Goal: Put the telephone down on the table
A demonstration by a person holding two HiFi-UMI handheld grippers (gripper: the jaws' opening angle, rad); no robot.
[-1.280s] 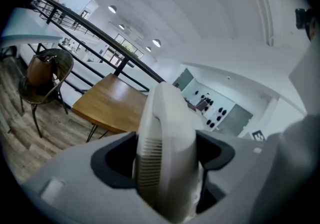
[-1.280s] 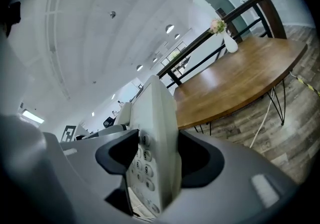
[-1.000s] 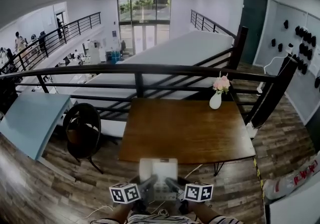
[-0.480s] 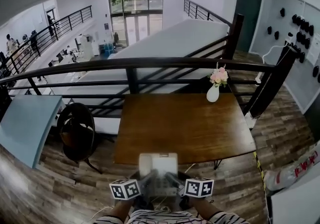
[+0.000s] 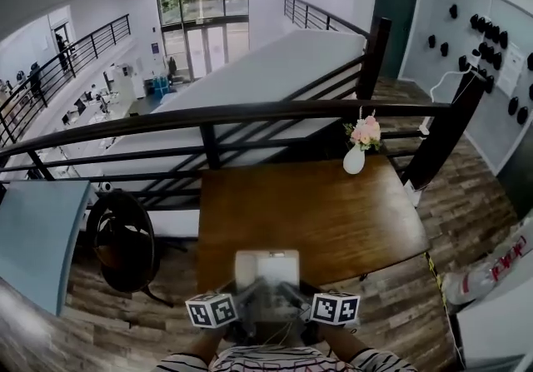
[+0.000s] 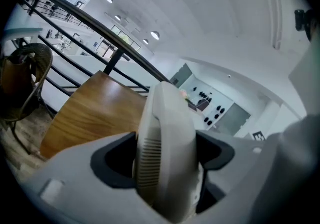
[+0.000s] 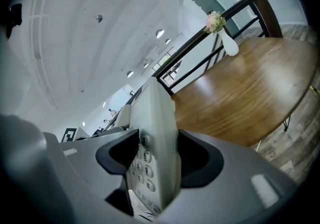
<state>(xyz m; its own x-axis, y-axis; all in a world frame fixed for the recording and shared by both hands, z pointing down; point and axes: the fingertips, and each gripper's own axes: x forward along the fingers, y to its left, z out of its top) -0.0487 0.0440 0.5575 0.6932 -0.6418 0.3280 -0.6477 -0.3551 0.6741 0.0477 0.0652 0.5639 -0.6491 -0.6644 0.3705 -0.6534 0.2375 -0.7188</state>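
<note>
Telephone [image 5: 266, 270] has advanced over the surface [image 5: 333, 212] edge at lower centre; left gripper [image 5: 247, 305] and right gripper [image 5: 289, 302] each grasping it

Phone [image 5: 265, 272] off-white; table [image 5: 333, 212] brown wood-grain; vase [image 5: 353, 161] white; flowers [image 5: 365, 131] pink; railing [image 5: 250, 115] black.

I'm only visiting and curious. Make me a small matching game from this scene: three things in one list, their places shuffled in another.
Things:
1. telephone
2. white vase
3. round chair

Places:
A. on the floor, left of the wooden table
B. clamped between the left gripper and right gripper
C. far right corner of the wooden table

Pairs: 1-B, 2-C, 3-A
</note>
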